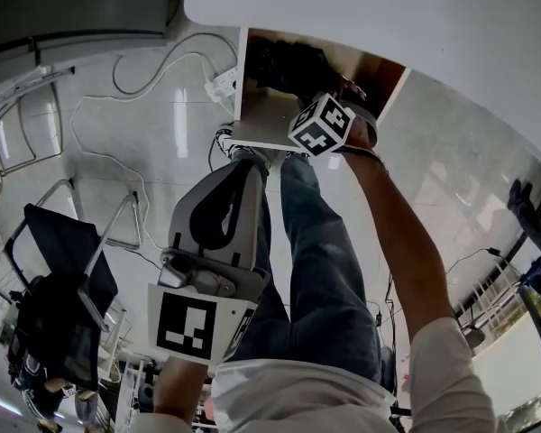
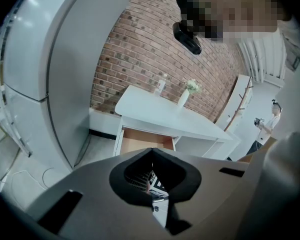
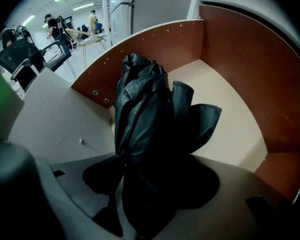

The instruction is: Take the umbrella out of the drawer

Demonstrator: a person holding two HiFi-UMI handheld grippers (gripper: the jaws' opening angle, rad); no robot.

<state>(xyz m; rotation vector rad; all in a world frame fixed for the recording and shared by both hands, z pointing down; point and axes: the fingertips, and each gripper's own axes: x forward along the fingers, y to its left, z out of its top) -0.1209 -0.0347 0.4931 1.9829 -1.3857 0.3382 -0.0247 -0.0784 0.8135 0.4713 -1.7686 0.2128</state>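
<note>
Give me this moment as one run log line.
drawer: open | umbrella: black, folded, inside drawer | right gripper: open, jaws astride umbrella, not gripping | left gripper: shut, empty, away from drawer

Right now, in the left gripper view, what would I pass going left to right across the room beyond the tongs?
tall pale cabinet → open drawer → vase of flowers → person standing at the far right
</note>
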